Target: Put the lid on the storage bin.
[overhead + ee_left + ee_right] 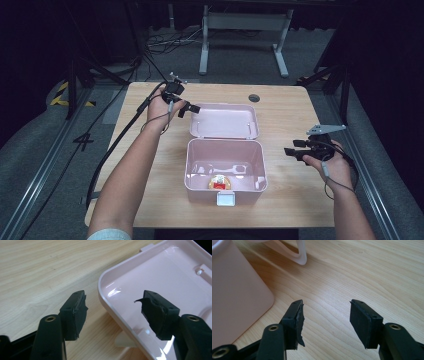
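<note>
A pale pink plastic box (196, 165) stands open in the middle of the wooden table, its lid (225, 121) lying flat behind it. A small round yellow and red object (220, 183) rests inside near the front wall. My left gripper (189, 107) hovers open at the lid's left corner; in the left gripper view its jaws straddle the lid's rim (105, 300) without touching it. My right gripper (291, 151) is open, just right of the box, over bare wood; the box wall (234, 295) shows at the left of the right gripper view.
The wooden table (150, 200) has a round cable hole (254, 97) near its far edge. Cables trail off the left side onto the grey floor. A metal table frame (245, 30) stands behind. A white latch (225, 199) sticks out at the box's front.
</note>
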The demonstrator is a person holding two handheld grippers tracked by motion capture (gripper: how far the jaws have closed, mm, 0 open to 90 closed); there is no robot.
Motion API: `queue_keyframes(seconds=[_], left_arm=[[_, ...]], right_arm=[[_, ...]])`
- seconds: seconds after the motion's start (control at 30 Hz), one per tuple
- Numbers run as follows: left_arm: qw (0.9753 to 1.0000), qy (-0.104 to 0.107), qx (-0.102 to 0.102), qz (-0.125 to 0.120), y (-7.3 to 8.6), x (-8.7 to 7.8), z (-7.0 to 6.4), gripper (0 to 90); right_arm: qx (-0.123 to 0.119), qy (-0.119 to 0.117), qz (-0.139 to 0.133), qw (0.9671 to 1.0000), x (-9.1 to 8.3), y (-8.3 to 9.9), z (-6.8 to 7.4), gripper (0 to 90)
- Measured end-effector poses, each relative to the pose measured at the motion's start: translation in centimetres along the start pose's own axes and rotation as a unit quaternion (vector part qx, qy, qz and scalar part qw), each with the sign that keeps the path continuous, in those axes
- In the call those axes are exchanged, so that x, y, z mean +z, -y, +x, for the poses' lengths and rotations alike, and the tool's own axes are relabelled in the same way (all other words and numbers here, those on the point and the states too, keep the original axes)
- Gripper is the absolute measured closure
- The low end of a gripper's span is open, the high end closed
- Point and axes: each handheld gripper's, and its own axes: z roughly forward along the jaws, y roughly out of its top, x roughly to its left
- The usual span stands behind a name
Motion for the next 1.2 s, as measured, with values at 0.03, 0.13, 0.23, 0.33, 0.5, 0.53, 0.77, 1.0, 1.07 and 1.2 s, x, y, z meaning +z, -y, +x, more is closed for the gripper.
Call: queue_keyframes(seconds=[0.03,0.13,0.23,0.33,0.5,0.53,0.77,1.0,1.07,1.2], left_arm=[[1.0,0.007,-0.003,0.002,-0.1,0.3,0.1,36.4],[0.9997,0.018,-0.006,0.018,-0.2,1.3,0.1,37.0],[0.9995,0.016,-0.004,0.026,-0.2,1.8,0.2,38.5],[0.9995,0.02,-0.006,0.025,-0.3,2.1,0.3,40.0],[0.9993,0.03,-0.007,0.023,-0.2,2.8,0.3,42.7],[0.9992,0.032,-0.007,0.022,-0.2,2.9,0.3,43.7],[0.9992,0.031,-0.016,0.02,-0.3,2.9,0.4,47.6],[0.9996,0.017,-0.023,-0.004,-0.6,1.6,0.0,60.0],[0.9996,0.013,-0.019,-0.016,-0.7,1.2,-0.2,62.8],[0.9992,0.009,-0.017,-0.036,-0.9,0.4,-0.4,66.5]], right_arm=[[-0.003,0.001,-0.001,1.0,-0.1,0.0,0.0,45.8],[-0.004,-0.002,-0.004,1.0,-0.1,0.0,0.1,45.4],[-0.007,-0.003,-0.002,1.0,0.0,0.0,0.2,45.4],[-0.009,-0.003,0.003,1.0,0.2,0.0,0.3,45.4],[-0.011,-0.003,0.0,0.9999,0.1,0.0,0.3,45.3],[-0.012,-0.003,0.0,0.9999,0.1,0.0,0.3,45.1],[-0.017,-0.006,-0.004,0.9998,0.2,-0.1,0.4,44.2],[-0.02,-0.007,-0.001,0.9998,0.2,-0.1,0.4,44.2],[-0.02,-0.007,0.0,0.9998,0.2,0.0,0.5,44.2],[-0.02,-0.007,0.003,0.9998,0.4,-0.1,0.5,44.2]])
